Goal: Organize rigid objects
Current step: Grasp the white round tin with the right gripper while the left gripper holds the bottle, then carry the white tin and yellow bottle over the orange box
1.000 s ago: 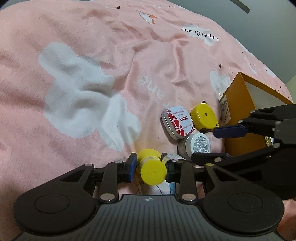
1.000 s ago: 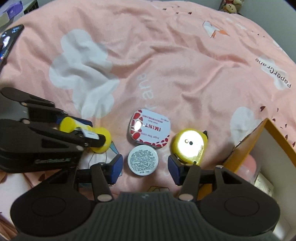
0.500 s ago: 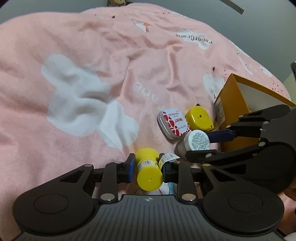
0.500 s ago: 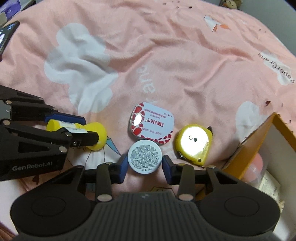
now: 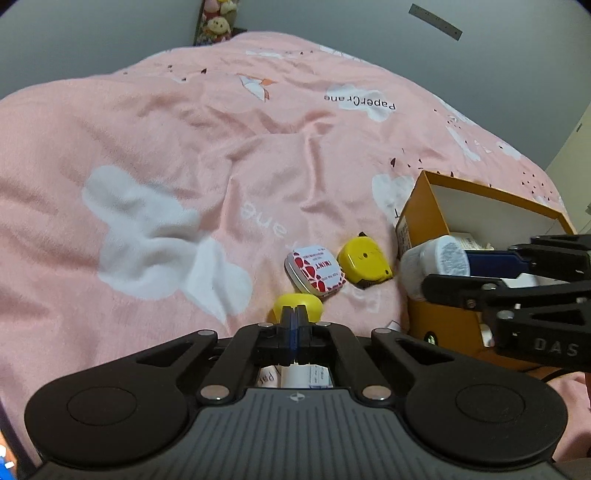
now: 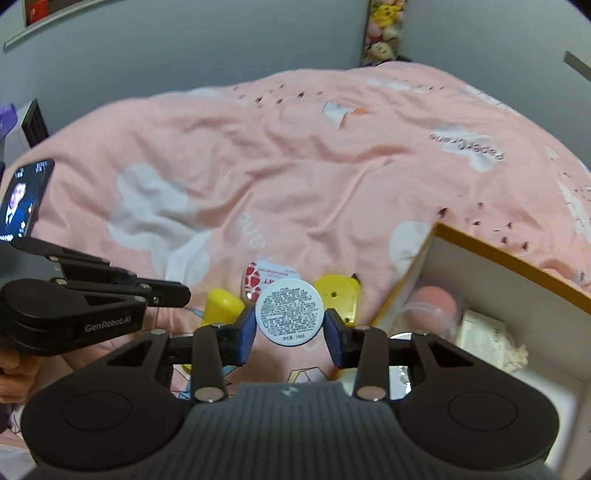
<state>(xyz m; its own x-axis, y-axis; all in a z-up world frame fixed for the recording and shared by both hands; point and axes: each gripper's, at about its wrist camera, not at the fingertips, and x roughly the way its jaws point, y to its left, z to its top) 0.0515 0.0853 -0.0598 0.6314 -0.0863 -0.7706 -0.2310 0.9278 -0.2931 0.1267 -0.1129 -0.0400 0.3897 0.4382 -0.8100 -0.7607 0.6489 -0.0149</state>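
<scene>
My right gripper is shut on a small white round jar and holds it above the bed, beside the orange box. The jar also shows in the left wrist view, at the box edge. My left gripper is shut with its fingers together and empty; the yellow bottle lies on the blanket just past its tips. A red-and-white mint tin and a yellow tape measure lie between bottle and box.
The pink blanket covers the bed. The box holds a pink-lidded jar and a small carton. A phone lies at the bed's far left. Plush toys sit by the grey wall.
The right gripper closed on the white jar and lifted it toward the box. The left gripper let go of the yellow bottle, pulled back and shut empty.
</scene>
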